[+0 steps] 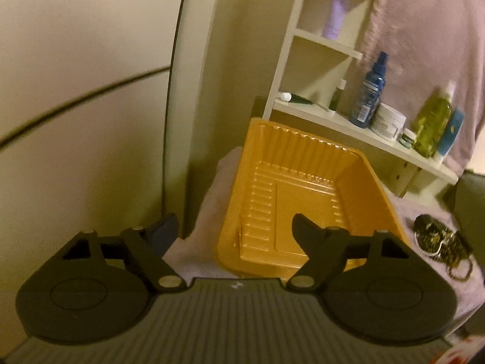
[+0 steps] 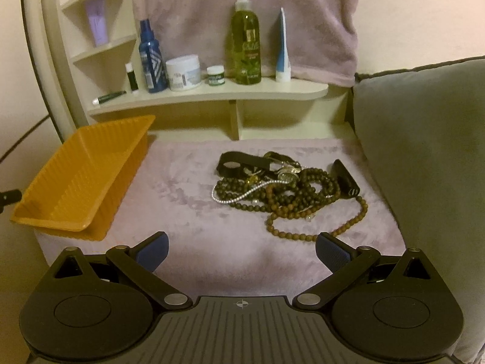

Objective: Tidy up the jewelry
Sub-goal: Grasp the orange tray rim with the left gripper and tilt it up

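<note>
Right wrist view, left to right: a cream wall with a dark curved line gives way to an orange ribbed plastic tray (image 2: 79, 179), empty, sitting at the left edge of a surface draped in a mauve plush cloth (image 2: 175, 188). Behind the tray rises a cream corner shelf unit (image 2: 212, 92); a lilac tube (image 2: 97, 21) stands on an upper tier. Along the long lower shelf come a small dark tube lying flat, a little upright stick, a blue spray bottle (image 2: 150, 57), a white jar (image 2: 184, 72), a tiny green-labelled pot, a tall olive-green bottle (image 2: 246, 39) and a blue-and-white tube (image 2: 283, 48). A mauve towel (image 2: 242, 0) hangs behind them. On the cloth, well apart from the tray and right of centre, lies the jewelry pile (image 2: 285, 188): dark and brown bead strings, a silvery chain, watches and a black strap, tangled together. A grey cushion (image 2: 424, 151) closes the right side. The right claw (image 2: 241, 253) hangs released just above the cloth, near the pile's front, nothing between its blue pads.

In the left wrist view, blurred, the left claw (image 1: 233, 227) sits over the tray (image 1: 303, 163), its right finger (image 1: 306, 230) inside the tray and its left finger outside; the jaws are parted and grip nothing. The shelf and bottles stand behind, and the jewelry (image 1: 439, 239) shows at far right.
</note>
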Motion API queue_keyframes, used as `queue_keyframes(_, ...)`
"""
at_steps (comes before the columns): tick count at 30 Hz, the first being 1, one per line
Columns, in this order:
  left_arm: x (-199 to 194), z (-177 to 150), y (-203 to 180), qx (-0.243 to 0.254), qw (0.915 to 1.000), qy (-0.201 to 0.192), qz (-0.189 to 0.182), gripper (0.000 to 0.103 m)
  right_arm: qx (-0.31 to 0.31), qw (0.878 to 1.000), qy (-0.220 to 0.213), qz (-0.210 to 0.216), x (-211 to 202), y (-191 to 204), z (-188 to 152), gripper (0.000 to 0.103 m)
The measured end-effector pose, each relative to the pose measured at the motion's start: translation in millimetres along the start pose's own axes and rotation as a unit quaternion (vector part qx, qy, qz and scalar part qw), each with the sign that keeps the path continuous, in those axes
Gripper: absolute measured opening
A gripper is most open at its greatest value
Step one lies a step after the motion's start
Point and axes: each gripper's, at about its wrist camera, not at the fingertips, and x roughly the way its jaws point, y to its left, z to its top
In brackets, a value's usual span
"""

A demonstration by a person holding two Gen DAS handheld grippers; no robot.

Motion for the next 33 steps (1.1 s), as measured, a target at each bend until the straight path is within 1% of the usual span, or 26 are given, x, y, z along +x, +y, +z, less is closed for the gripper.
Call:
queue_keyframes(1,4.3,-0.5,2.3,-0.005,1.0,0.003,-0.006,0.069,-0.001,1.0,0.003,-0.002,1.9,1.0,0.2,0.103)
queue_keyframes(6,21.9,-3.8,7.5,-0.013,0.9995,0.015,-0.026,0.061,-0.007,1.0,0.013,-0.004,10.2,8.5,4.1,0.103)
queue_keyframes(8,28.8,-6.4,8.6,-0.015,0.9993,0.019,-0.028,0.052,-0.009,1.0,0.016,-0.002,13.3,11.9,5.8,0.103)
queue_keyframes(9,31.5,-7.5,9.8,-0.018,0.9992,0.022,-0.029,0.049,-0.011,1.0,0.017,-0.001,14.4,13.3,6.4,0.103)
queue_keyframes(11,36.1,-9.2,10.8,-0.024,0.9987,0.027,-0.035,0.039,-0.014,1.0,0.019,-0.001,17.5,15.3,7.5,0.103)
queue_keyframes(18,42.9,-10.8,5.4,-0.03,0.9979,0.032,-0.047,0.03,-0.013,1.0,0.023,-0.003,22.7,17.3,9.0,0.103)
queue_keyframes(20,43.1,-10.4,2.8,-0.027,0.9979,0.035,-0.047,0.023,-0.011,1.0,0.024,-0.003,23.1,16.7,8.9,0.103)
queue_keyframes(22,42.0,-11.2,0.7,-0.021,0.9985,0.032,-0.04,0.021,-0.009,1.0,0.024,-0.003,23.2,16.2,8.9,0.103)
queue_keyframes(24,40.3,-11.1,-1.1,-0.013,0.9989,0.033,-0.032,0.017,-0.008,1.0,0.022,-0.003,22.9,15.5,9.1,0.103)
queue_keyframes(26,37.7,-10.0,-4.0,0.0,0.9991,0.034,-0.026,0.017,-0.005,1.0,0.02,-0.002,22.6,14.5,8.9,0.103)
queue_keyframes(30,29.1,-2.9,-17.1,0.044,0.9986,0.03,-0.008,0.015,0.004,1.0,0.016,0.0,22.7,10.4,8.3,0.103)
queue_keyframes(33,21.8,4.4,-30.4,0.085,0.996,0.026,0.009,0.007,0.01,1.0,0.01,0.001,21.3,6.5,8.3,0.103)
